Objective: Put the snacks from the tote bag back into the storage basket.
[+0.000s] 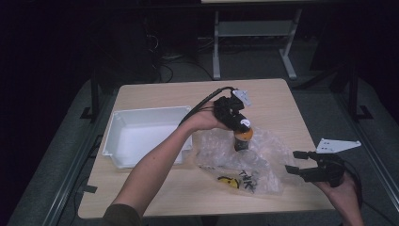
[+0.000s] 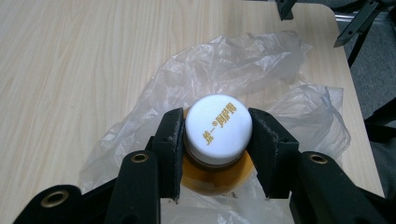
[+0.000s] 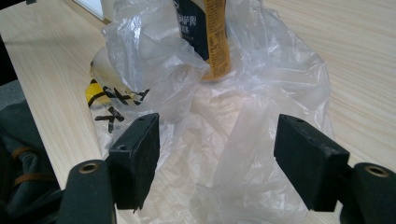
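A bottle of orange drink [image 1: 243, 136] with a white cap [image 2: 218, 128] stands upright on a crumpled clear plastic bag [image 1: 266, 157]. My left gripper [image 1: 244, 125] comes down on it from above, and its two black pads sit against opposite sides of the cap. In the left gripper view that gripper [image 2: 217, 140] is shut on the cap. My right gripper [image 1: 292, 161] hovers at the bag's right edge with its jaws wide apart. In the right gripper view the right gripper [image 3: 217, 158] stands open toward the bag [image 3: 243, 116], with the bottle's dark label [image 3: 205, 32] farther off.
A white tray [image 1: 117, 117] sits at the left of the wooden table. A yellow and black item [image 1: 228, 180] and several small black pieces [image 1: 248, 180] lie in the bag near the front edge. Bare tabletop lies behind the bottle.
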The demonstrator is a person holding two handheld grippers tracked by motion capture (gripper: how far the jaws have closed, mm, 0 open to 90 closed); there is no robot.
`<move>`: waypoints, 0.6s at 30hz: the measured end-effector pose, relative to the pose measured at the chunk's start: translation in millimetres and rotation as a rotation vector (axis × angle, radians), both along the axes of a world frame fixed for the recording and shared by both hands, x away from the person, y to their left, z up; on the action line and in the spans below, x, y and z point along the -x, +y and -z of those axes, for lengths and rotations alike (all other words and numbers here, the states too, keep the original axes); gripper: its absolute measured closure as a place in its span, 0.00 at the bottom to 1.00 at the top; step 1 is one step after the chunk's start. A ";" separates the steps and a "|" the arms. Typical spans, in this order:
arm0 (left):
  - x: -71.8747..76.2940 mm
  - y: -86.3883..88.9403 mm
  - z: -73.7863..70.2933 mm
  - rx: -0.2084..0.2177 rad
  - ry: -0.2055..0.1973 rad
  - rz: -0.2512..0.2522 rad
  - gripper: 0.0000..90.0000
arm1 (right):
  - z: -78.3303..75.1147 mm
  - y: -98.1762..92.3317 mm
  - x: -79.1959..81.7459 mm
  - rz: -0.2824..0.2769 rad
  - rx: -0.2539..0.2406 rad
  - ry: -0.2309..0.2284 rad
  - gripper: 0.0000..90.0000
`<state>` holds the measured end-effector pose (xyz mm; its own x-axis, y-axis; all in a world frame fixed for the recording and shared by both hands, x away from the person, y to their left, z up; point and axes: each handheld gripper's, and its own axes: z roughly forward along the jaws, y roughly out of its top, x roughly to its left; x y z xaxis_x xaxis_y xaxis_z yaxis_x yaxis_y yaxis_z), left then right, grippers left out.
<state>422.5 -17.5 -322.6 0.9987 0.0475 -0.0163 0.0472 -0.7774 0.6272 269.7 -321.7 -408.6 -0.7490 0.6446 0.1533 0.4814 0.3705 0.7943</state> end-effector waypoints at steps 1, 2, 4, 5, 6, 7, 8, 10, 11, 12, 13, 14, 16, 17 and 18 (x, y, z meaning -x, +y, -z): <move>0.2 -0.2 0.3 0.003 0.003 -0.002 0.64 | 0.3 -0.1 -0.2 0.000 0.001 -0.001 0.34; 0.1 -0.3 0.5 0.004 0.002 0.000 0.64 | 0.4 -0.2 -0.2 0.000 0.001 -0.001 0.34; -0.3 -0.4 0.8 0.006 0.006 -0.001 0.64 | 0.0 -0.6 0.4 0.003 0.000 -0.003 0.34; -0.3 -0.6 0.8 0.005 0.006 0.001 0.64 | -0.1 -1.0 0.4 0.002 -0.005 -0.003 0.34; -0.3 -0.7 0.8 0.004 0.003 0.003 0.64 | -0.3 -1.3 0.6 0.005 -0.002 -0.004 0.34; -0.5 -0.6 0.4 -0.002 -0.005 0.009 0.64 | -0.4 -1.5 0.6 0.006 -0.002 -0.003 0.34; -0.3 -0.7 0.3 -0.002 -0.004 0.009 0.64 | -0.3 -1.4 0.7 0.006 -0.001 -0.003 0.34; -0.1 -0.8 0.1 -0.004 -0.007 0.010 0.65 | 0.1 -1.1 0.4 0.004 -0.001 -0.002 0.34; -0.2 -0.9 0.0 -0.004 -0.006 0.010 0.65 | 0.1 -0.8 0.4 0.003 0.001 -0.002 0.34; -0.3 -1.1 0.3 0.000 -0.004 0.008 0.65 | 0.2 -0.6 0.4 0.002 0.002 -0.003 0.34; -0.7 -1.1 0.4 0.002 -0.003 0.008 0.65 | 0.3 -0.5 0.5 0.002 0.004 -0.003 0.34; -1.0 -1.1 0.4 0.003 -0.002 0.007 0.65 | 0.4 -0.6 0.3 0.001 0.005 -0.004 0.34; -1.2 -1.2 0.2 0.003 0.000 0.008 0.65 | 0.7 -1.4 0.2 0.005 0.001 -0.003 0.34; -1.4 -1.3 0.1 0.001 0.001 0.008 0.65 | 0.8 -2.0 -0.1 0.007 -0.002 -0.002 0.34; -1.6 -1.3 -0.3 -0.003 0.004 0.009 0.65 | 0.8 -2.3 -0.2 0.008 -0.004 -0.001 0.34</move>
<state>424.1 -18.8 -322.4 0.9991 0.0381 -0.0198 0.0421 -0.7797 0.6247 269.9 -324.0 -409.3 -0.7438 0.6501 0.1554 0.4840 0.3634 0.7961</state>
